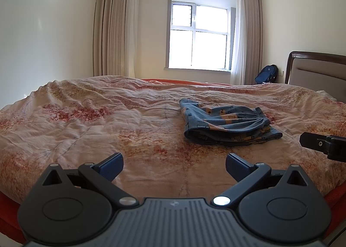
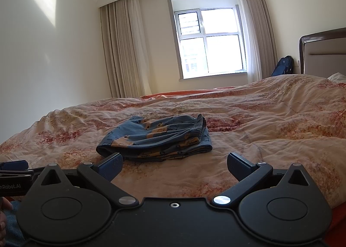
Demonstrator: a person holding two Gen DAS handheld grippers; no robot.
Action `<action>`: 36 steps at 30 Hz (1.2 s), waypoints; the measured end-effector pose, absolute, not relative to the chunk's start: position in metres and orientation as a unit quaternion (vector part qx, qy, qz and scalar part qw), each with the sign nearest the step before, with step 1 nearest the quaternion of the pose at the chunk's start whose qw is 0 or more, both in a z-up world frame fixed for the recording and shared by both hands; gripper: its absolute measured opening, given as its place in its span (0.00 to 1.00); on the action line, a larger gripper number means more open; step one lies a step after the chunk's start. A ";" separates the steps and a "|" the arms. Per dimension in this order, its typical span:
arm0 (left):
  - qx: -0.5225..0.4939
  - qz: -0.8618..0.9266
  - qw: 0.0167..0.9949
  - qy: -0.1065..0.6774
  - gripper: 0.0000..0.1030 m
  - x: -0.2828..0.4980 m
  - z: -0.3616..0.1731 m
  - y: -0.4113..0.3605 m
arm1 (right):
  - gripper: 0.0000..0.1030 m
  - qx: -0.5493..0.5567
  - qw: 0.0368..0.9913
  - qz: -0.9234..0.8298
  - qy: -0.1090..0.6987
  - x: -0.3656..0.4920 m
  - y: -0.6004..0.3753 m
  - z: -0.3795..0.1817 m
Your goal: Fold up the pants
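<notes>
Both grippers, left gripper (image 1: pixel 174 165) and right gripper (image 2: pixel 174 165), hold their jaws spread wide over nothing. One folded pants (image 2: pixel 157 138) bundle lies just ahead on the quilt (image 1: pixel 86 121); its inner layers are hidden. One backpack (image 1: pixel 267 73) is partly cut off.

I am looking across a bed (image 1: pixel 108 121) whose rumpled quilt, pink and orange in blotches, is filling the near ground. Daylight is pouring through the far window (image 1: pixel 200 34), with beige curtains (image 1: pixel 114 28) hanging at both sides. Pale walls (image 1: pixel 43 41) are catching a sun patch. A padded headboard (image 1: pixel 317 71) is standing far right, a blue backpack (image 1: pixel 267 75) leaning beside it.
</notes>
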State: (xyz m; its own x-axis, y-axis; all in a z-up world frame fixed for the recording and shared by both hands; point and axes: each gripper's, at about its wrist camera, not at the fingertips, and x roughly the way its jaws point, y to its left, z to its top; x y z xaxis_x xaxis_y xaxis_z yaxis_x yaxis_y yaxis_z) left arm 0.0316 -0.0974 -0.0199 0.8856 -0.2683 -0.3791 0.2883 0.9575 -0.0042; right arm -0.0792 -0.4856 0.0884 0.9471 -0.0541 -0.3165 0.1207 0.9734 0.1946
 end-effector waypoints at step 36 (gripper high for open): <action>0.025 -0.136 0.970 0.200 1.00 0.028 -0.026 -0.099 | 1.00 0.104 0.979 -0.040 0.171 -0.077 -0.482 0.083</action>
